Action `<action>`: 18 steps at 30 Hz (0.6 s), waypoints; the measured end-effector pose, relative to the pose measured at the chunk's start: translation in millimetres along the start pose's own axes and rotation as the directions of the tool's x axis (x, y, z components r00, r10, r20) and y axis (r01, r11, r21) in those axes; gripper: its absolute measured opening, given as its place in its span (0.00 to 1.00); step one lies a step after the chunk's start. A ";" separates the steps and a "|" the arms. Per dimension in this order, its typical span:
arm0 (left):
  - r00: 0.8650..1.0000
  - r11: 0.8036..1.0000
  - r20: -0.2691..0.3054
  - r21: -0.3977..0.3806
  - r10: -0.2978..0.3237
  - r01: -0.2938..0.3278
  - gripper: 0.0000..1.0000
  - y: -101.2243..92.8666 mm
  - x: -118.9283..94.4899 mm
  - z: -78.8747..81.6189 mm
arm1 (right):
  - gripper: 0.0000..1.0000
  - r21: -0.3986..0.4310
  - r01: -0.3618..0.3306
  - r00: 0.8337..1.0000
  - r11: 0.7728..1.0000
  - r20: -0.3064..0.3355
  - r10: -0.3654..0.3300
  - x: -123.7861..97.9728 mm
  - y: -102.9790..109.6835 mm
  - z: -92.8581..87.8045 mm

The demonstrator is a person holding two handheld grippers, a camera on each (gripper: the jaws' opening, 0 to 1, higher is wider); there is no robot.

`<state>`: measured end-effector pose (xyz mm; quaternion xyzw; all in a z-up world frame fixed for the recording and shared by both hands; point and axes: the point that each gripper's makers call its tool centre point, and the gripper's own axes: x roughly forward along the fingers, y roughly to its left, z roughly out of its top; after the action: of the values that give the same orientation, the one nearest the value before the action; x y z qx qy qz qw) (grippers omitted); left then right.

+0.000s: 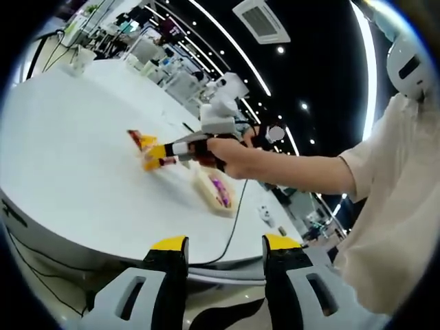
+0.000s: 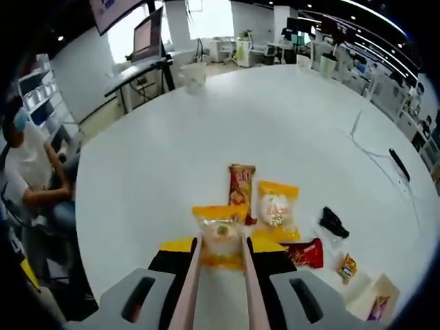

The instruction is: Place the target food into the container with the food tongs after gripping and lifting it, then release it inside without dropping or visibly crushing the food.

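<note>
A: State of the food tongs [image 2: 218, 285]?
B: Held between the right gripper's [image 2: 218, 275] jaws, arms closed on a yellow snack packet [image 2: 221, 238] above the white table [image 2: 172, 137].
A: Container?
B: The tray [image 1: 214, 192], near the right gripper. The left gripper [image 1: 224, 265] waits apart, jaws spread, clear of the transfer.

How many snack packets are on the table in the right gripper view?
5: a yellow packet between the tongs, a brown one, a yellow one, a red one, a small one. Others may be hidden.
</note>
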<state>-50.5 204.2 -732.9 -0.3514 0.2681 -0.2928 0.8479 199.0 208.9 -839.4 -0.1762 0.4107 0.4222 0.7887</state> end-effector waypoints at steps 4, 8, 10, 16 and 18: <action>1.000 1.000 0.001 -0.004 0.002 -0.002 0.42 -0.3 -0.9 -2.3 | 0.28 0.005 0.003 1.000 1.000 0.003 -0.003 1.0 -1.1 -0.7; 1.000 1.000 0.004 -0.014 0.005 -0.005 0.42 0.8 -1.3 -3.8 | 0.27 0.007 -0.002 1.000 1.000 0.011 0.001 0.2 0.2 1.4; 1.000 1.000 0.000 -0.013 0.000 0.000 0.42 0.5 0.0 -4.0 | 0.27 0.005 -0.002 1.000 1.000 0.019 0.002 -2.9 1.5 3.9; 1.000 1.000 0.005 -0.002 -0.003 0.003 0.42 -2.1 0.2 1.4 | 0.26 0.031 -0.028 0.998 0.999 0.054 0.026 -9.4 7.0 12.9; 1.000 1.000 0.003 -0.001 -0.001 0.001 0.42 -2.0 0.0 1.1 | 0.26 0.033 -0.029 0.998 0.999 0.059 0.027 -10.9 7.5 14.5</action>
<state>-50.4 203.6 -730.7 -0.3522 0.2667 -0.2929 0.8480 196.9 216.6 -821.6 -0.1447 0.3970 0.4312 0.7972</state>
